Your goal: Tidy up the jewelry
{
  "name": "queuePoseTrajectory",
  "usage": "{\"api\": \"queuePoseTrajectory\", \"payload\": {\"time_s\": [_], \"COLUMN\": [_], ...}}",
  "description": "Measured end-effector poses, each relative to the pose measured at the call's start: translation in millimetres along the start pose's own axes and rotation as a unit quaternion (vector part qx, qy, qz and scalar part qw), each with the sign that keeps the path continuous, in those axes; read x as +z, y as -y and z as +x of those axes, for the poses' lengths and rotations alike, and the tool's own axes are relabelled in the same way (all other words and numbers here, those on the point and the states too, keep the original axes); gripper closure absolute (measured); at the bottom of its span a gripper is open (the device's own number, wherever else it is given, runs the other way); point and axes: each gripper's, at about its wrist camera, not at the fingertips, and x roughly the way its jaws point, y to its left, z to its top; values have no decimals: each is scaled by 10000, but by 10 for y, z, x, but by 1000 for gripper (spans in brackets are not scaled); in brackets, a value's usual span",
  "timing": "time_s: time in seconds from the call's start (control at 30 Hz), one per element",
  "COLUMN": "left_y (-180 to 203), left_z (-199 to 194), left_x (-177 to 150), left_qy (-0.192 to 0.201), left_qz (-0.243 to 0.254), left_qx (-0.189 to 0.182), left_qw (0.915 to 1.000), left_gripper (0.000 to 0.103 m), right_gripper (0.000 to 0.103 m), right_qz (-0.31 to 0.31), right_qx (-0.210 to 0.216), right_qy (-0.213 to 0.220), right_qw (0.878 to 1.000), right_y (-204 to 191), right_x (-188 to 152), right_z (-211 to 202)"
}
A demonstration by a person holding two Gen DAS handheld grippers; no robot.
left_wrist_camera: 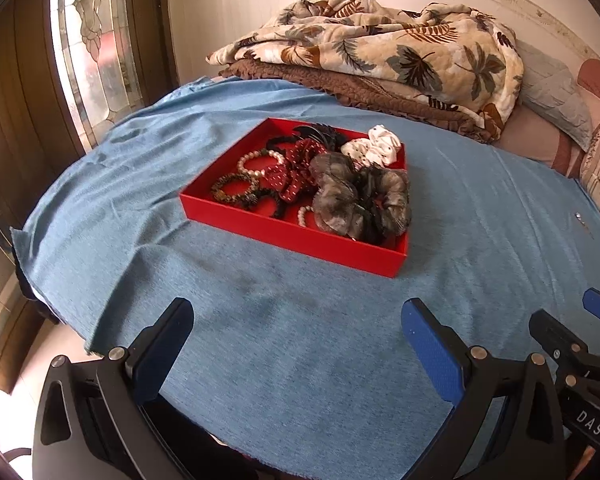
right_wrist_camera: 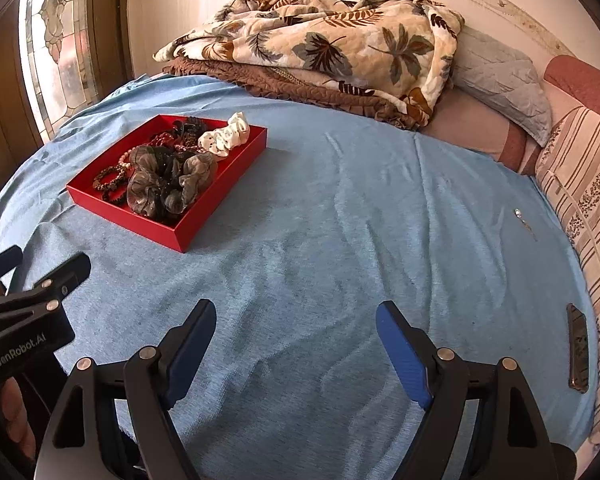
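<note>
A red tray (left_wrist_camera: 292,236) (right_wrist_camera: 204,216) sits on the blue cloth (left_wrist_camera: 300,340) (right_wrist_camera: 340,240). It holds a grey scrunchie (left_wrist_camera: 360,200) (right_wrist_camera: 164,184), a white dotted scrunchie (left_wrist_camera: 374,146) (right_wrist_camera: 226,136), a red dotted scrunchie (left_wrist_camera: 296,172), bead bracelets (left_wrist_camera: 236,188) (right_wrist_camera: 110,180) and a black hair claw (left_wrist_camera: 316,134). My left gripper (left_wrist_camera: 296,324) is open and empty, well short of the tray. My right gripper (right_wrist_camera: 296,324) is open and empty over bare cloth to the tray's right. A small shiny piece with a thin chain (right_wrist_camera: 522,218) (left_wrist_camera: 580,218) lies on the cloth at the far right.
A leaf-print blanket (left_wrist_camera: 380,48) (right_wrist_camera: 320,40) is piled behind the tray. Pillows (right_wrist_camera: 500,80) and a striped cushion (right_wrist_camera: 588,200) line the right side. A phone (right_wrist_camera: 578,348) lies near the cloth's right edge. A stained-glass window (left_wrist_camera: 88,40) is at the left.
</note>
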Motion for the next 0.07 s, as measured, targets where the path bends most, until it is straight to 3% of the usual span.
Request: {"api": "queuePoseTrajectory", "payload": {"time_s": [0.07], "left_y": [8], "left_z": [-3], "left_x": [43], "left_qy": [4], "left_qz": [71], "left_qx": [17], "left_qw": [10000], "left_gripper": [0], "right_gripper": [17], "right_qz": [34], "right_qx": [59], "right_qy": [-12], "right_qw": [10000], "right_y": [2], "right_x": [-4], "right_z": [18]}}
